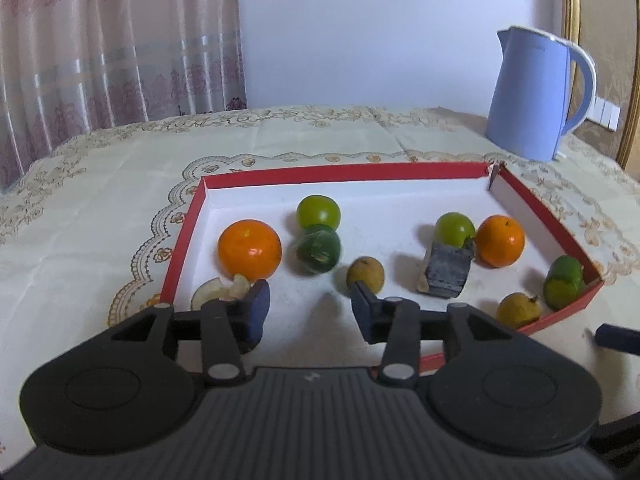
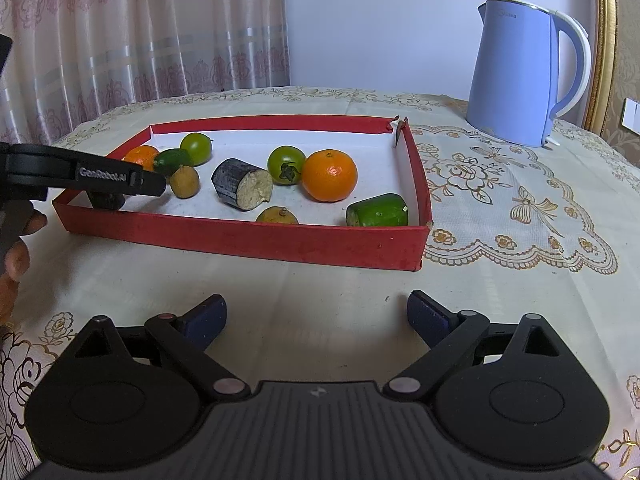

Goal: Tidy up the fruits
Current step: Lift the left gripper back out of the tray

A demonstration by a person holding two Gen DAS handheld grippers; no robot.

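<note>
A red tray [image 1: 344, 170] with a white floor holds the fruit. My left gripper [image 1: 310, 304] is low over its near left part, open, with nothing between the pads. Just ahead of it lie an orange [image 1: 249, 249], a blurred dark green cucumber piece [image 1: 318, 249], a green tomato [image 1: 318, 211] and a small brown fruit [image 1: 365, 274]. Further right sit a dark sugarcane stub [image 1: 446, 272], a second green tomato [image 1: 454, 228], another orange [image 1: 500, 240], a cucumber piece [image 1: 562, 286] and a brown fruit [image 1: 518, 308]. My right gripper [image 2: 316, 312] is open over the cloth, short of the tray [image 2: 248, 240].
A pale blue kettle [image 2: 516, 76] stands behind the tray at the back right. A pale peel scrap [image 1: 208, 290] lies by my left finger. A patterned tablecloth [image 2: 500, 200] covers the table, with a curtain [image 2: 140, 32] behind. A hand [image 2: 16, 256] shows at the left edge.
</note>
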